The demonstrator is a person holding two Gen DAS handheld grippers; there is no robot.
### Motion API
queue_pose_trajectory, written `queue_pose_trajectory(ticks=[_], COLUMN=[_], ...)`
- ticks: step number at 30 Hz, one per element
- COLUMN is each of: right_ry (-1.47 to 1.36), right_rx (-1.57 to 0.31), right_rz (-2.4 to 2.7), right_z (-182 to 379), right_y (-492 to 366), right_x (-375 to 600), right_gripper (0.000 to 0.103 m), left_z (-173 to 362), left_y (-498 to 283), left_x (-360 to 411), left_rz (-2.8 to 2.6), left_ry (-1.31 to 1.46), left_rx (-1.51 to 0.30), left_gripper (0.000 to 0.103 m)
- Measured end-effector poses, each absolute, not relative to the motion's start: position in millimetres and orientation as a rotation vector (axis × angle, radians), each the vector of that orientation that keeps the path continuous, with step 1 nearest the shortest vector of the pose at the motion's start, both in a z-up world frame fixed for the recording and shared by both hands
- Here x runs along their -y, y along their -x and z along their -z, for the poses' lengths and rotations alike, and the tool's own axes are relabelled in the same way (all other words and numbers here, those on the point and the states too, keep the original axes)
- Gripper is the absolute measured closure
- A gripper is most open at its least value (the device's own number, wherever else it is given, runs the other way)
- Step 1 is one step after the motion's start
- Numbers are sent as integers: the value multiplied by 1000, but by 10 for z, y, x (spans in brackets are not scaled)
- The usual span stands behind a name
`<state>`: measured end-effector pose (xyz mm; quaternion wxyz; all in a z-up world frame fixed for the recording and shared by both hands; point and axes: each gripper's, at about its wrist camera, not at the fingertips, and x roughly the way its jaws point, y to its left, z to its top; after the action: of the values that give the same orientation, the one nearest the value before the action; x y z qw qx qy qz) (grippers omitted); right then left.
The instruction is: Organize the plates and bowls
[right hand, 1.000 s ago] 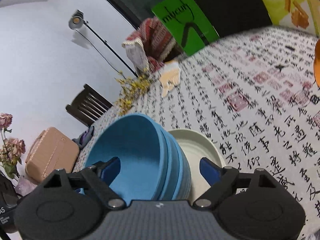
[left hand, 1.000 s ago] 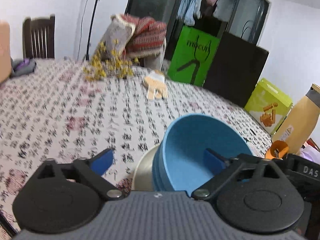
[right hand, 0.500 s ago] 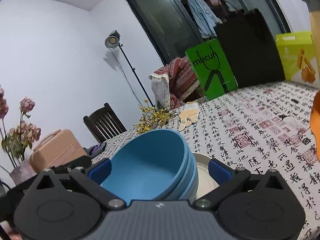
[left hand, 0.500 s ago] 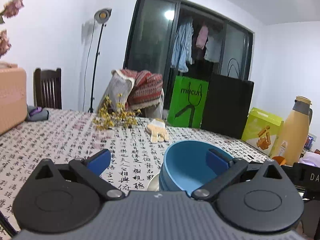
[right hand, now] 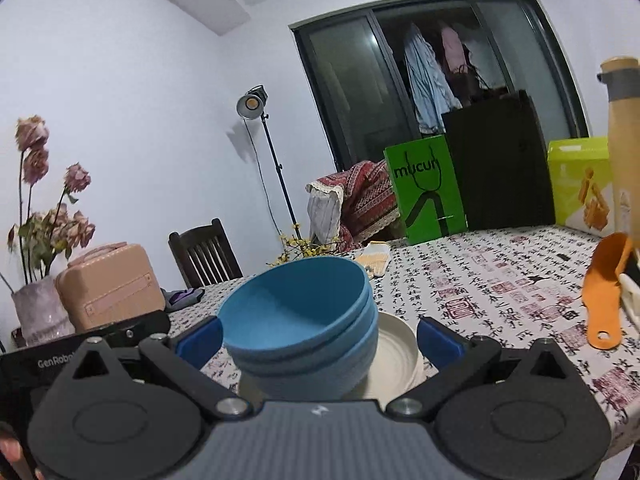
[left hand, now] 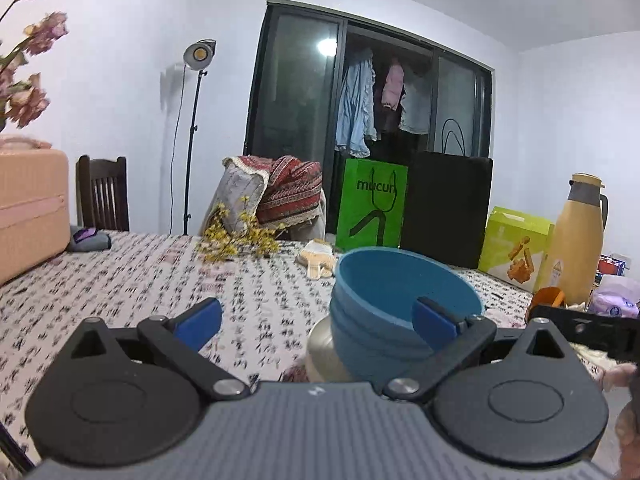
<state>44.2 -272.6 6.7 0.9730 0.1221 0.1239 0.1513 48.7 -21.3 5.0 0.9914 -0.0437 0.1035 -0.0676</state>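
Over table (right hand: 500, 280), level wide-open grippers (right hand: 318, 338).

The stacked bowls (right hand: 304, 320) are showing a plain blue colour, and the plate (right hand: 394, 360) under them is looking cream-white. The tablecloth (right hand: 500, 280) is carrying black characters and dark red stamps on white. The paper bag (right hand: 426, 192) is shining bright green with dark letters. The case (right hand: 110, 286) is appearing peach-pink, the scoop (right hand: 606, 292) orange, and the thermos (left hand: 578, 236) pale yellow with a grey collar.
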Motion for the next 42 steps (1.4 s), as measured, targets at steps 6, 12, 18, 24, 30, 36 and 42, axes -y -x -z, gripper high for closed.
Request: queue_pose_trajectory(ticks=[6, 12, 18, 24, 30, 36, 42], right_ry=[-192, -155, -119, -122, -119, -116, -112], right_rx=[-228, -230, -231, -256, -269, -268, -269], right_rz=[-277, -259, -264, -249, -236, -235, -235], right_z=[-2, 114, 258, 348, 389, 387, 386], right_y=[-158, 75, 258, 330, 361, 377, 371], right_x=[2733, 2712, 2648, 2636, 2629, 2622, 2616], right_gripper=[0, 0, 0, 0, 0, 0, 0], left_z=[134, 220, 320, 391, 428, 452, 462], left_y=[-299, -105, 61, 150, 212, 229, 230], left_x=[108, 48, 44, 45, 37, 24, 19], left_rz=[112, 102, 105, 105, 114, 122, 126], left_ry=[76, 65, 42, 32, 28, 28, 29], left_rx=[-218, -204, -206, -217, -212, -217, -220], left_gripper=[0, 0, 0, 0, 0, 0, 0])
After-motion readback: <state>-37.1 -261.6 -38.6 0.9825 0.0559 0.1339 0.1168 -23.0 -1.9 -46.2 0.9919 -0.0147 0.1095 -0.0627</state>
